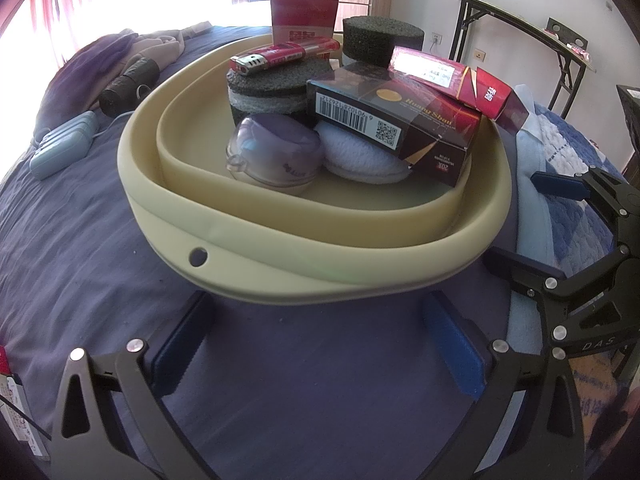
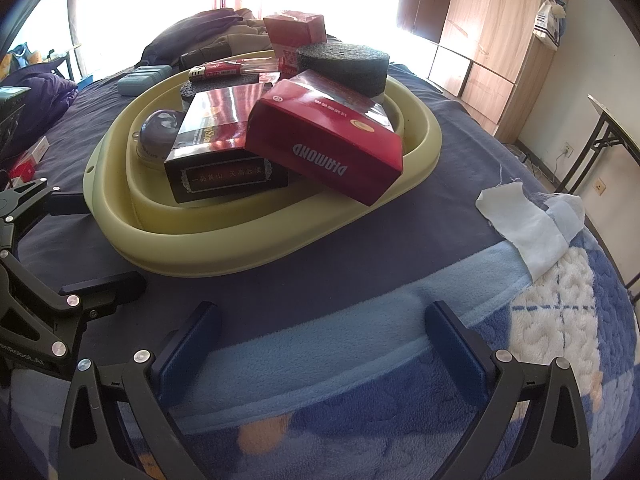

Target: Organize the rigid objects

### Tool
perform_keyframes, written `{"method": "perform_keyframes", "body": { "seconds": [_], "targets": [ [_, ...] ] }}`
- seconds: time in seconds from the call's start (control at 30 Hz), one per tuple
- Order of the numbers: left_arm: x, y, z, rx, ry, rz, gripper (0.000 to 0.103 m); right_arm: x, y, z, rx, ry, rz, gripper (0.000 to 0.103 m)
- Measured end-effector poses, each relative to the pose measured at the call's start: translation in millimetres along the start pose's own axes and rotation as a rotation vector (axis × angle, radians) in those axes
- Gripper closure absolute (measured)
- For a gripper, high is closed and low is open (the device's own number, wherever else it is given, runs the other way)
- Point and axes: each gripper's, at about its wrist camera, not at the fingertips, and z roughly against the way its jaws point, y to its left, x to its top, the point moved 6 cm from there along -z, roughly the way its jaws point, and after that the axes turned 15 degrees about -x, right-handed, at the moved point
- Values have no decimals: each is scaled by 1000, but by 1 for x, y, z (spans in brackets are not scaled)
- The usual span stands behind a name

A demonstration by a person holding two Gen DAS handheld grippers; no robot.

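A pale yellow basin [image 1: 280, 276] [image 2: 192, 256] sits on a bed and is piled with objects. In it lie a dark box with a barcode [image 1: 394, 128] [image 2: 224, 148], a red box marked DIAMOND [image 2: 328, 136] [image 1: 452, 76], black foam discs [image 1: 268, 88] [image 2: 344, 64], a red lighter [image 1: 284, 56] [image 2: 232, 68], a lilac lidded case [image 1: 276, 152] [image 2: 158, 128], a white pad [image 1: 360, 156] and a red carton [image 1: 304, 12] [image 2: 296, 32] at the back. My left gripper [image 1: 320, 344] is open in front of the basin, holding nothing. My right gripper [image 2: 324, 348] is open over the blanket, to the basin's right.
The bed has a dark blue sheet [image 1: 80, 240] and a blue patterned blanket [image 2: 520, 340] with a white cloth [image 2: 528, 220]. A light blue case [image 1: 64, 144] and a dark roll [image 1: 128, 84] lie left of the basin. A folding table [image 1: 520, 24] and a wardrobe [image 2: 492, 32] stand beyond.
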Motion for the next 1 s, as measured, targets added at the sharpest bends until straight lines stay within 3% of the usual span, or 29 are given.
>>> {"method": "perform_keyframes", "body": {
  "seconds": [1.0],
  "targets": [
    [1,1,1,1,-1,-1,0,0,0,0,0,0,0,0]
  ]
}}
